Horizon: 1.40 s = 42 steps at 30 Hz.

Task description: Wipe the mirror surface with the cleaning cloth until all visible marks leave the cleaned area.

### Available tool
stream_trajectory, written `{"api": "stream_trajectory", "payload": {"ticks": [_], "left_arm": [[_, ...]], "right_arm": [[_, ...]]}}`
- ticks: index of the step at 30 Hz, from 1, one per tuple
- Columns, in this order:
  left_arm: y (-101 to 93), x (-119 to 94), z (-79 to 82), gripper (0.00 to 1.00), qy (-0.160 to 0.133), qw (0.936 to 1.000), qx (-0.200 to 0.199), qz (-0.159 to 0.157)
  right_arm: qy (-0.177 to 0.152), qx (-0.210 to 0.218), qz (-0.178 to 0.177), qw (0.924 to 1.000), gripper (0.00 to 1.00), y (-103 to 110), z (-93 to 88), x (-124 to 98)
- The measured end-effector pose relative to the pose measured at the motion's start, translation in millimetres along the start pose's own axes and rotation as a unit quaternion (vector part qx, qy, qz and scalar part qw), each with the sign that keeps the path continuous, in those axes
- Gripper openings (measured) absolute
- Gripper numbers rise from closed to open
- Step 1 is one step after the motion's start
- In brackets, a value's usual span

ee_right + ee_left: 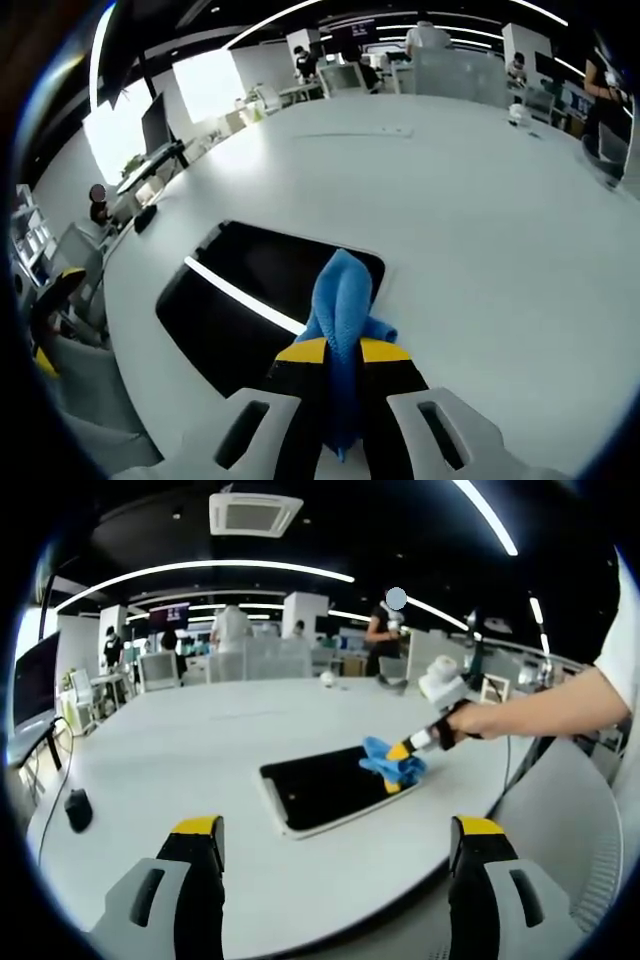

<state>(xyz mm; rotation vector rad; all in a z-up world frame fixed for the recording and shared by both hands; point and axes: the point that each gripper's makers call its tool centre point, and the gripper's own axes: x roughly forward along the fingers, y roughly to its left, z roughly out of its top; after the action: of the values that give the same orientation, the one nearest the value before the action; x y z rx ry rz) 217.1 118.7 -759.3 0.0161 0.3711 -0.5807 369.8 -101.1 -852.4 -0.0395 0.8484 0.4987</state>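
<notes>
A dark rectangular mirror (318,786) with a white rim lies flat on the white table (200,740). My right gripper (402,758) comes in from the right, held by a hand, and is shut on a blue cleaning cloth (391,763) that rests on the mirror's far right corner. In the right gripper view the cloth (341,300) is pinched between the yellow-tipped jaws of that gripper (342,352) and lies over the mirror (250,290), which reflects a ceiling light strip. My left gripper (335,840) is open above the table's near edge, short of the mirror.
A black mouse (78,807) with its cable lies at the table's left edge. Several people (381,640) and desks stand beyond the far edge, with small objects (327,678) there. A monitor (35,680) is at the far left. A grey chair (560,810) sits at right.
</notes>
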Motion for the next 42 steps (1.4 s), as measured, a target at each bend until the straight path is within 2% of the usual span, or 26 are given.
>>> {"api": "stream_trajectory", "payload": {"ticks": [11,32,42], "left_arm": [[0.6,-1,1.1,0.94,-0.004,1.0,0.0,0.003],[0.7,-1,1.8,0.94,-0.006,1.0,0.001,0.001],[0.5,-1,1.8,0.94,-0.006,1.0,0.001,0.001]], "right_arm": [[0.008,-0.01,-0.004,0.9999,0.05,4,-4.1,-3],[0.029,-0.036,-0.001,0.9989,0.05,21,-28.0,-21],[0.034,-0.049,-0.006,0.9982,0.05,23,-29.3,-22]]}}
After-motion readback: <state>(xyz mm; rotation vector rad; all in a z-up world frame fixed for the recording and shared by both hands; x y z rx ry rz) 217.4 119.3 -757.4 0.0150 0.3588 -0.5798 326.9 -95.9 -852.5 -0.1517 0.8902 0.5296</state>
